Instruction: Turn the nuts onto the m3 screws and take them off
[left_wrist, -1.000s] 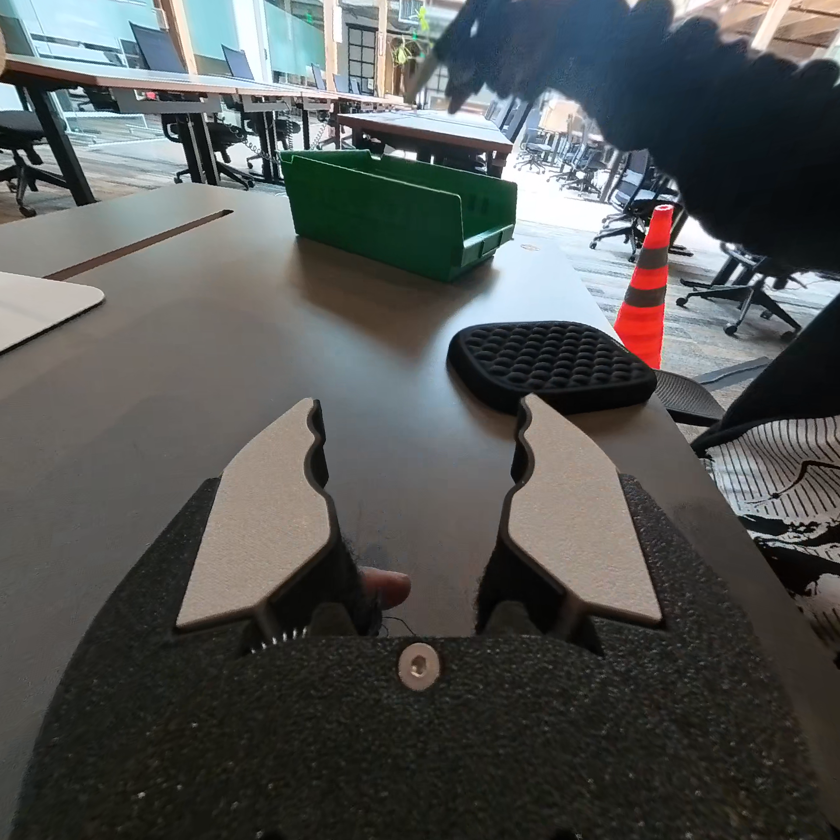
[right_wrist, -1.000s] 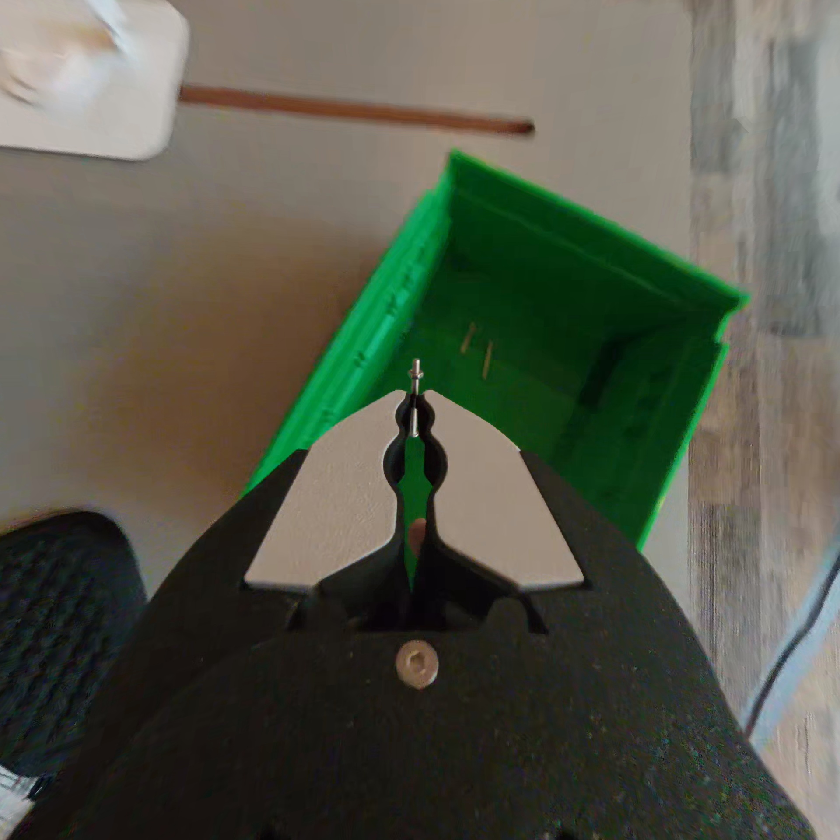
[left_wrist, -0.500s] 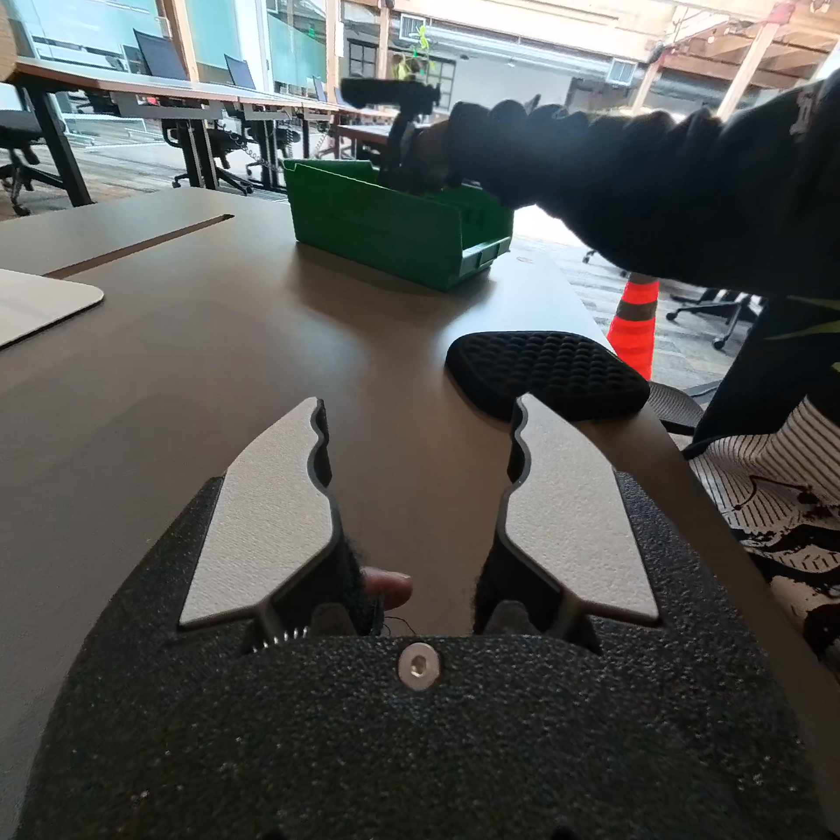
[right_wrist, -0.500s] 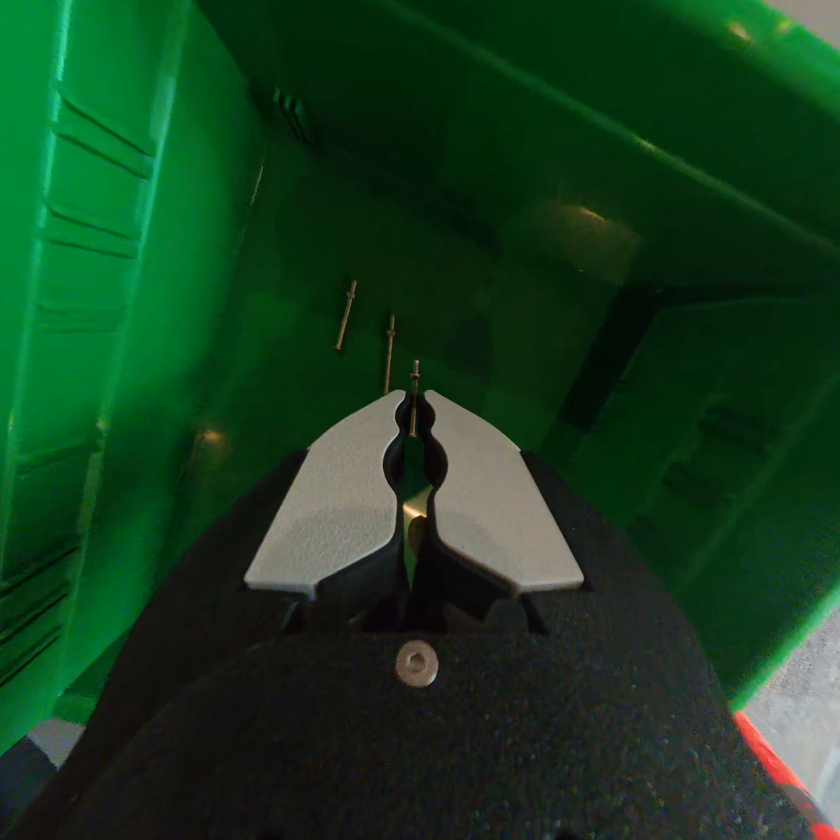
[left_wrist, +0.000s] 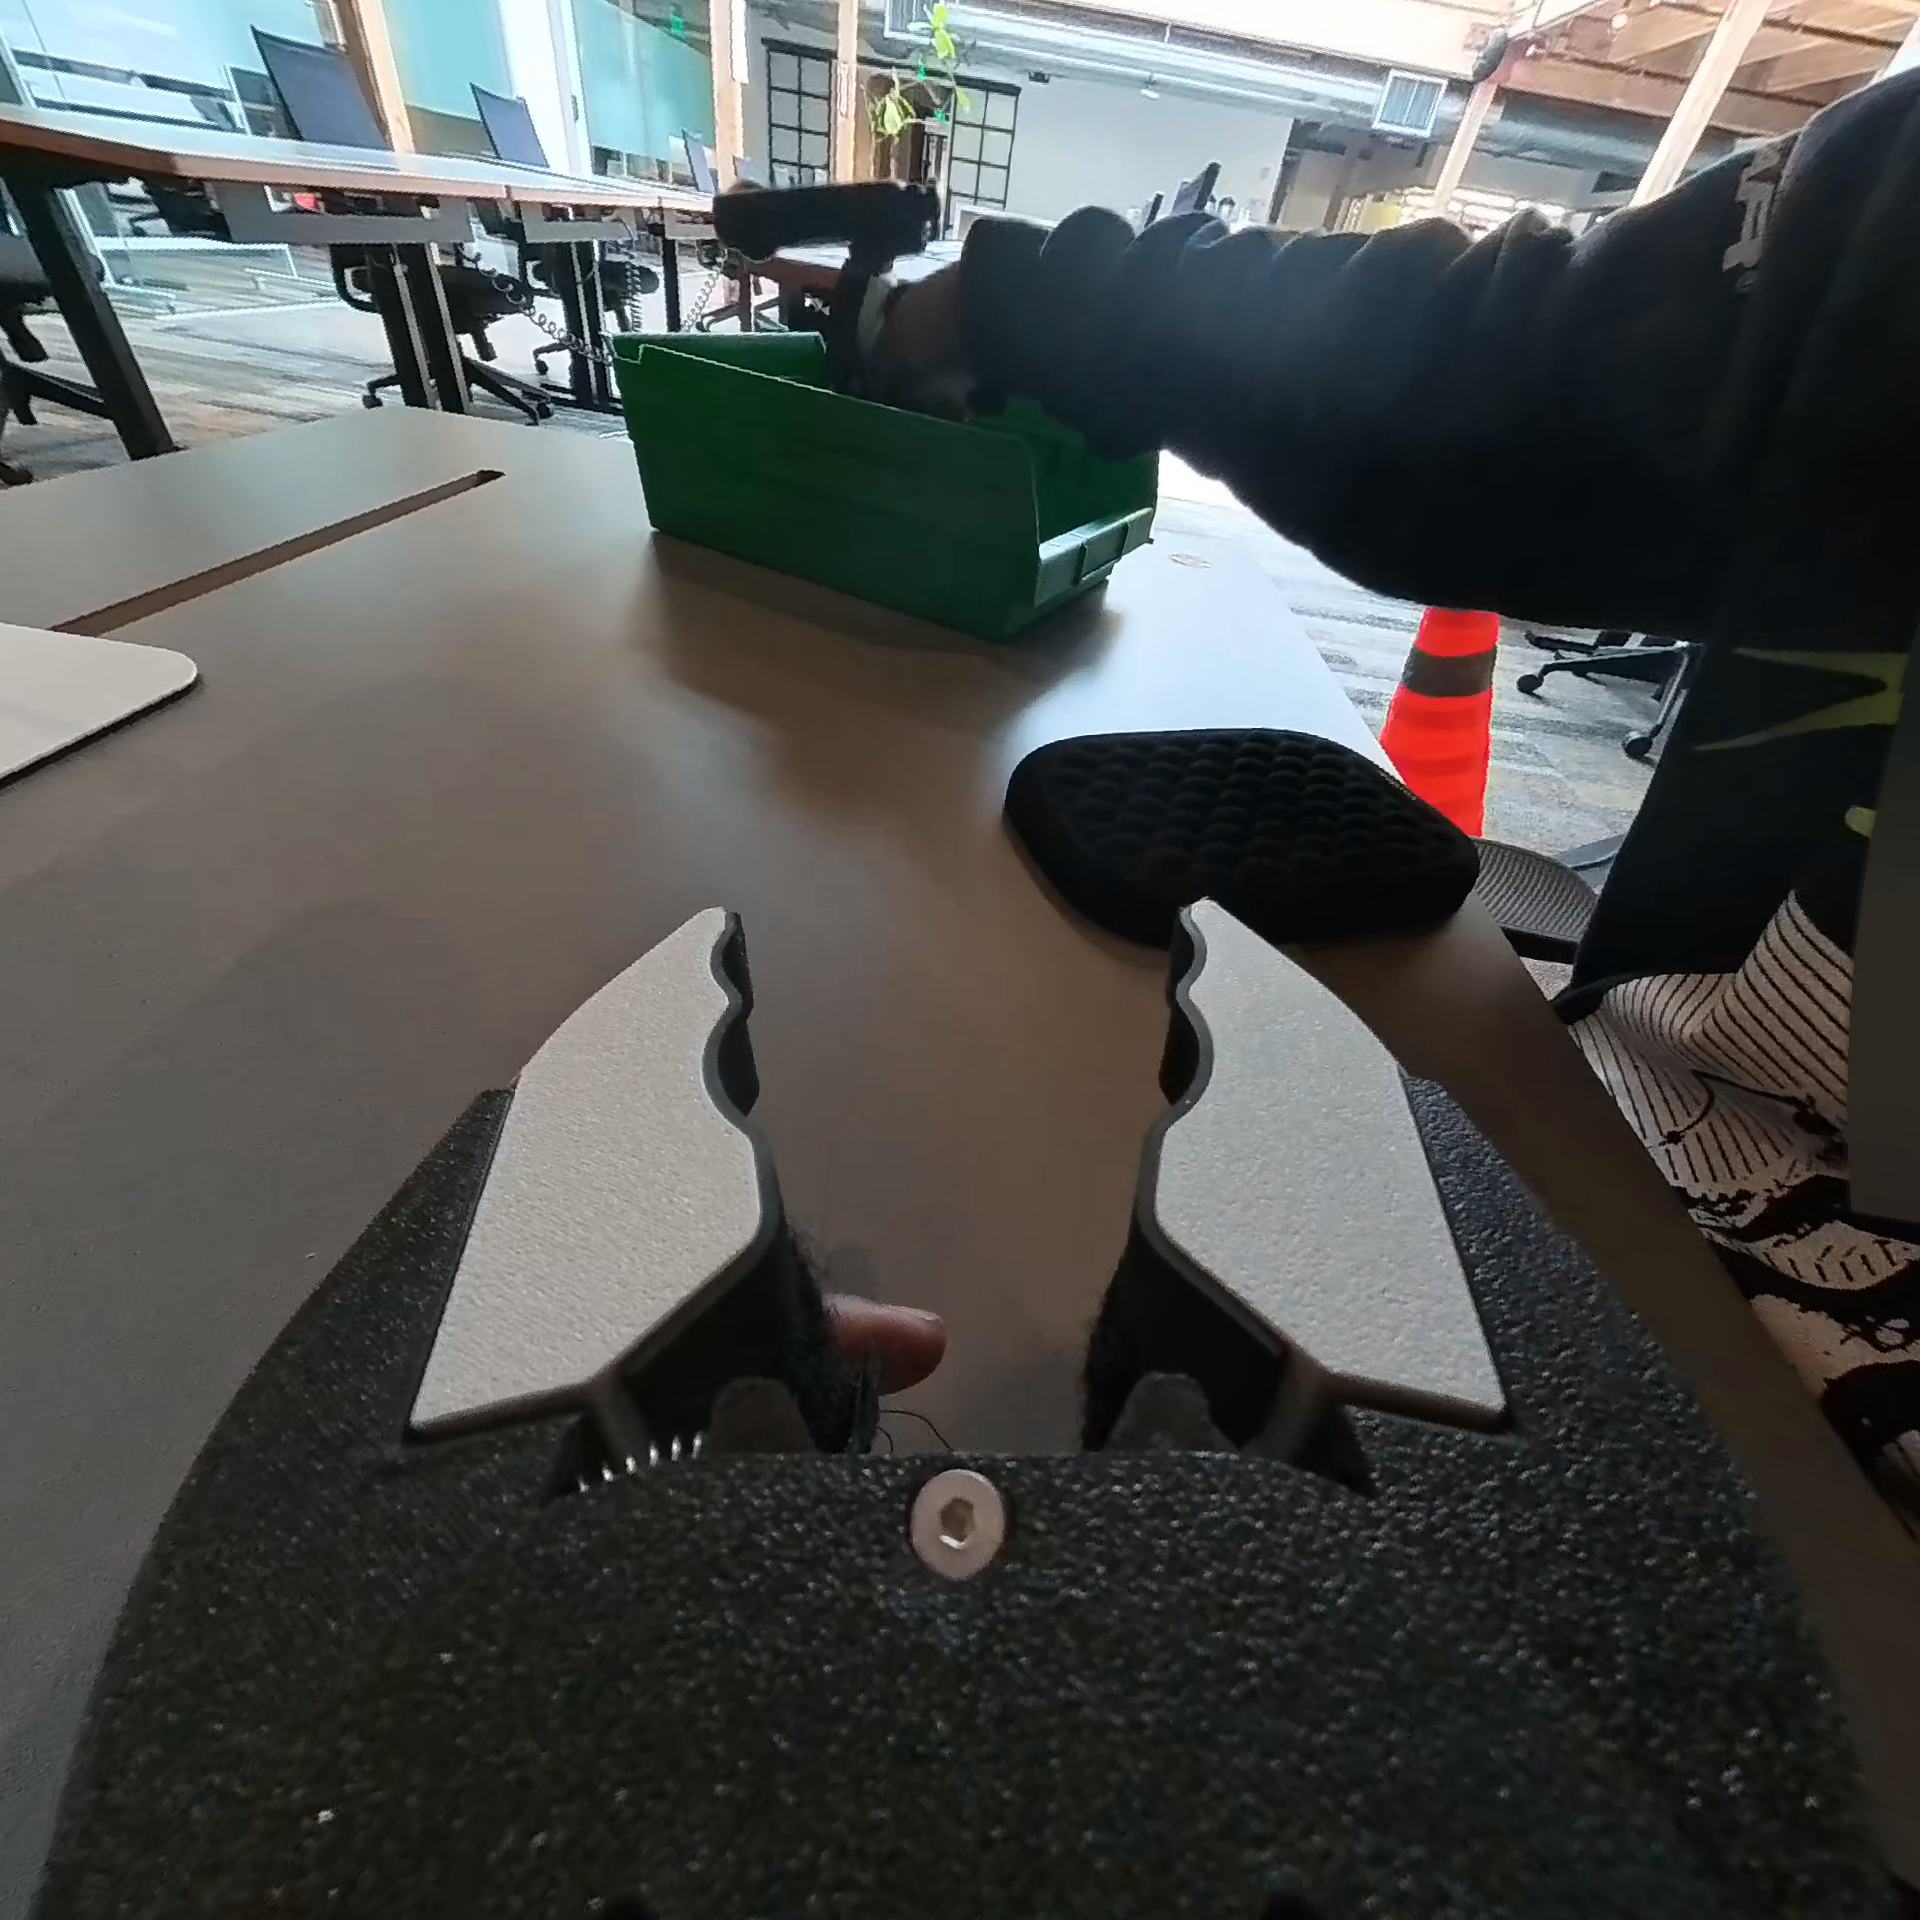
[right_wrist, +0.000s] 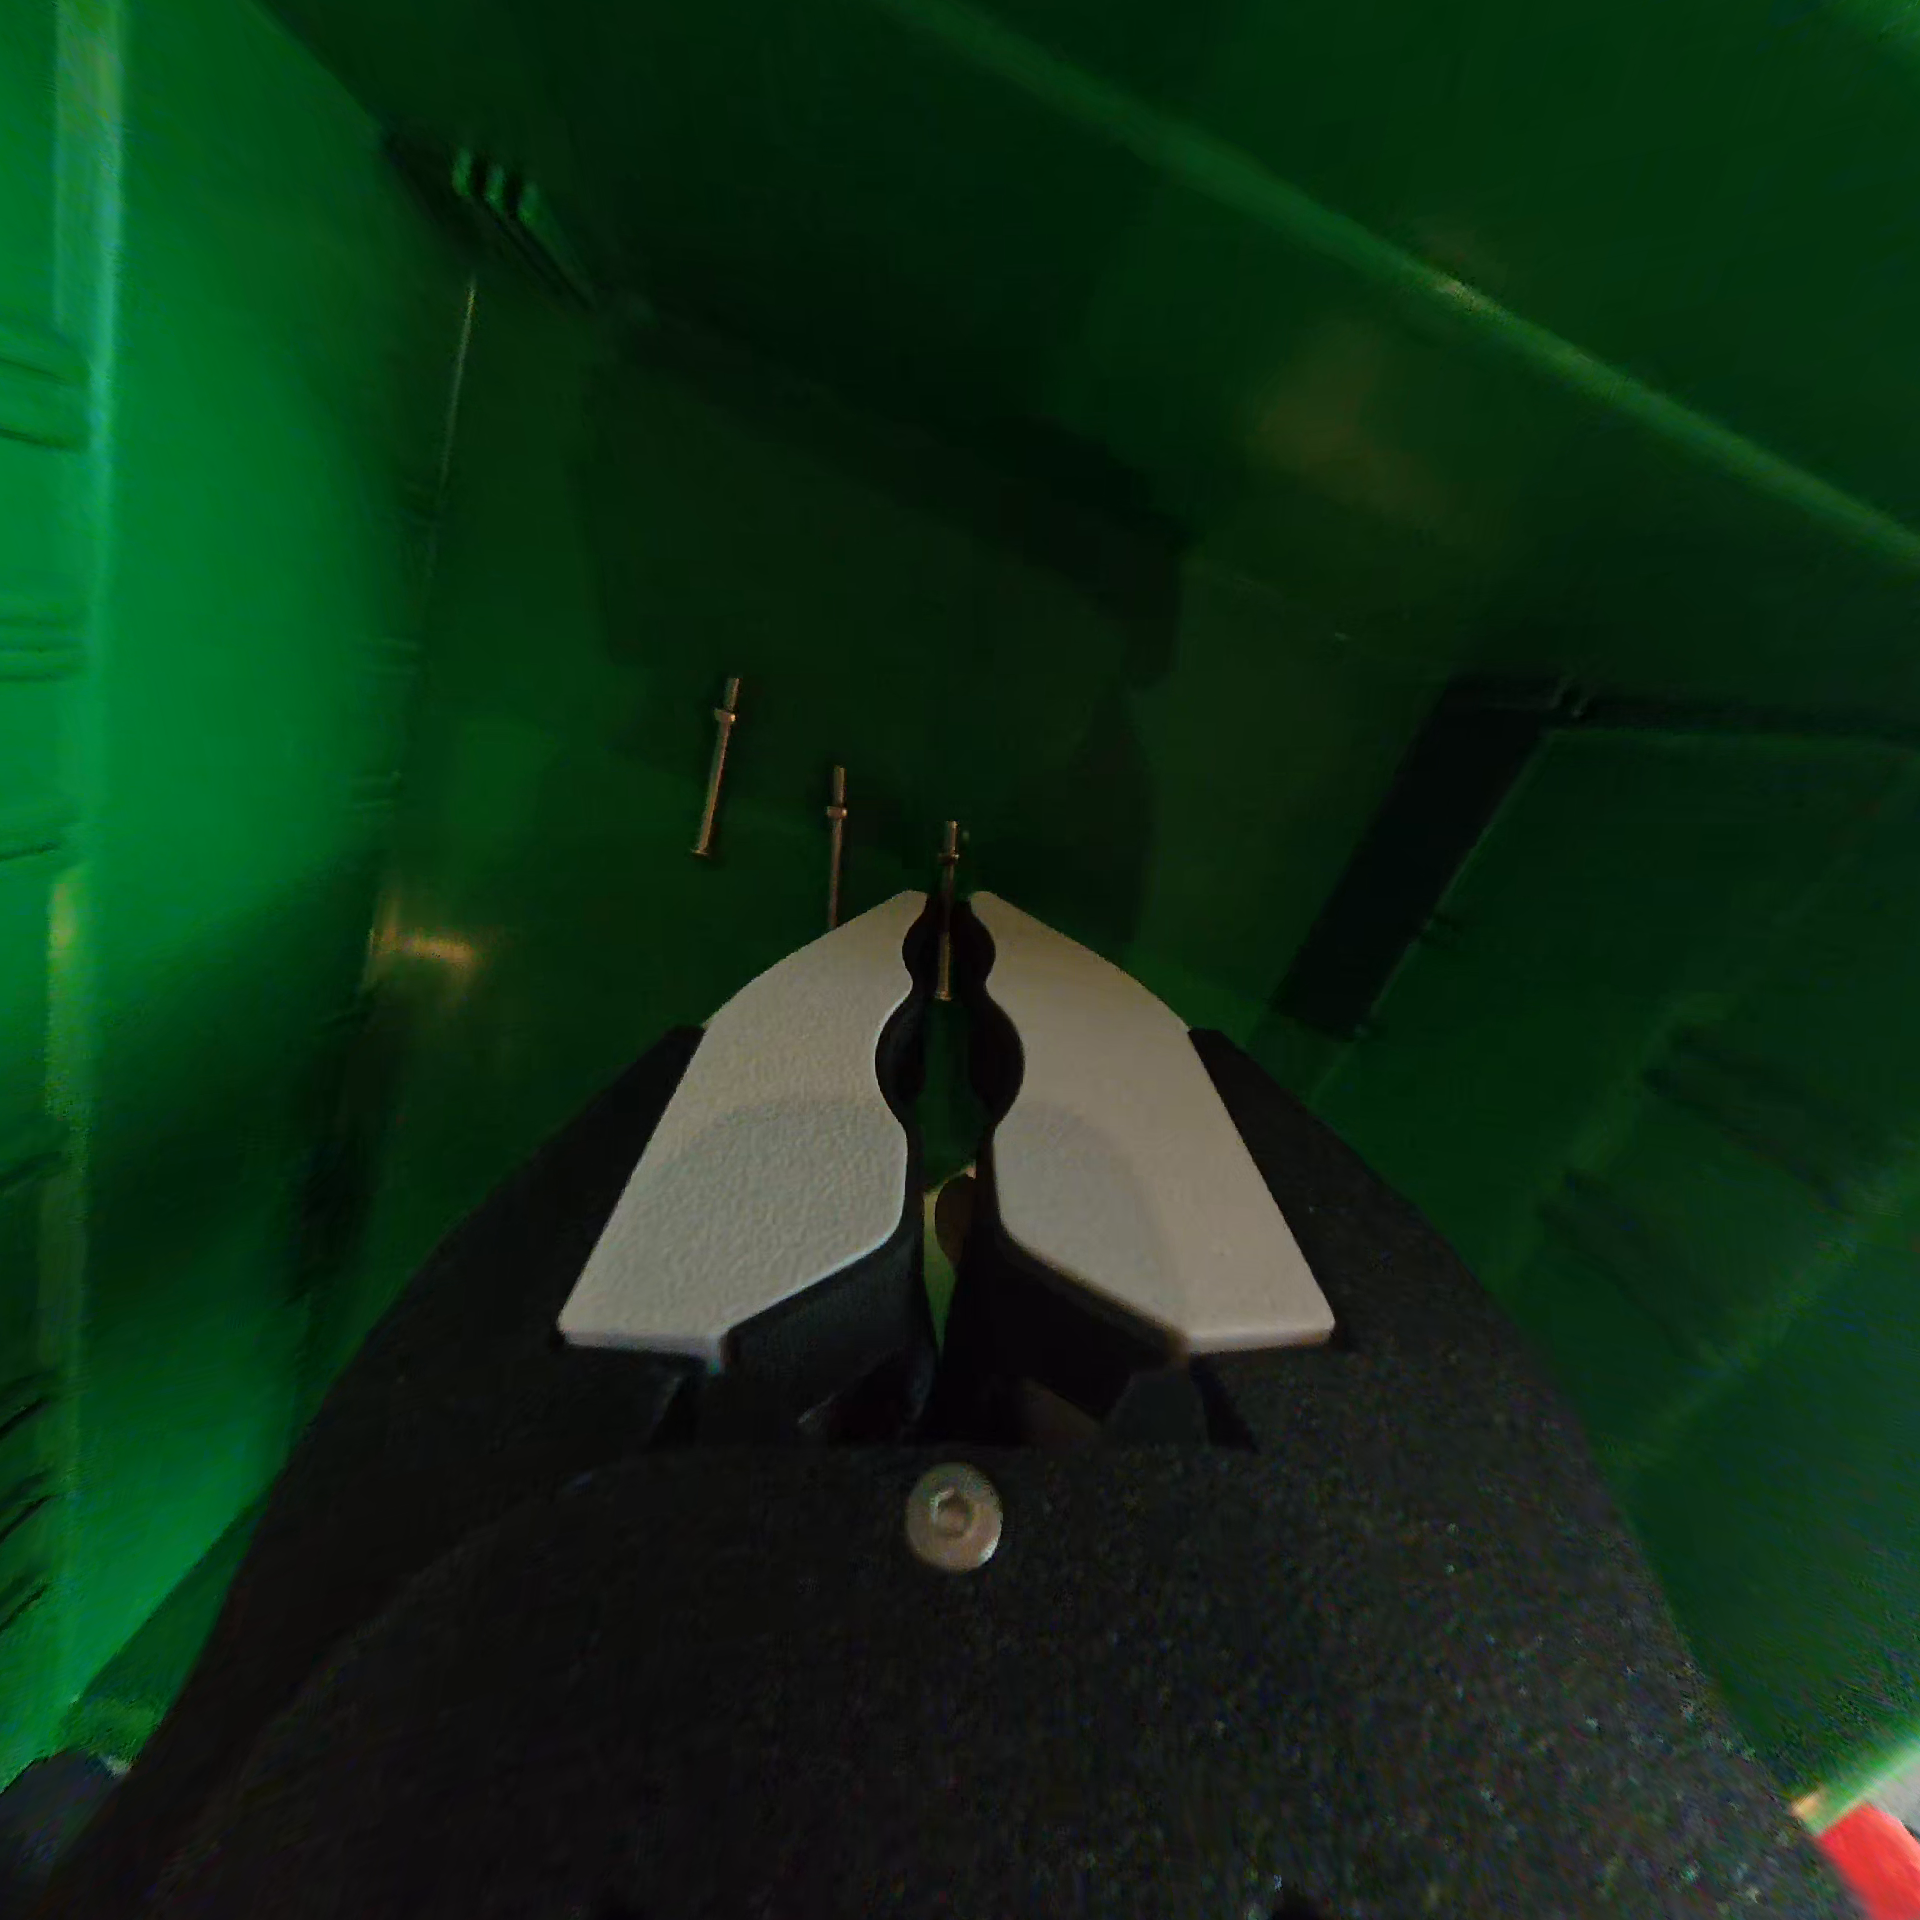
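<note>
Tongs on the right (right_wrist: 948, 896) are down inside the green bin (right_wrist: 312, 727), pinched nearly closed on a thin screw (right_wrist: 945, 914) that sticks out past the tips with a small nut (right_wrist: 948, 855) threaded near its far end. The tips press it from both sides. 2 more screws lie on the bin floor just ahead and to the left, 1 farther off (right_wrist: 717, 769) and 1 closer (right_wrist: 834, 847), each with a nut near its far end too.

From the left wrist view, the bin (left_wrist: 831, 488) sits toward the far side of the dark counter (left_wrist: 520, 831), and a black-sleeved arm (left_wrist: 1455, 395) reaches across into it. The left tongs (left_wrist: 956, 935) hang low over the counter, spread wide with only bare counter between the tips, well apart from the bin. Just beside the right tip is a black honeycomb-textured pad (left_wrist: 1236, 821) near the counter edge. A pale flat slab (left_wrist: 62, 696) pokes in at the left, and an orange traffic cone (left_wrist: 1449, 717) stands on the floor beyond the counter.
</note>
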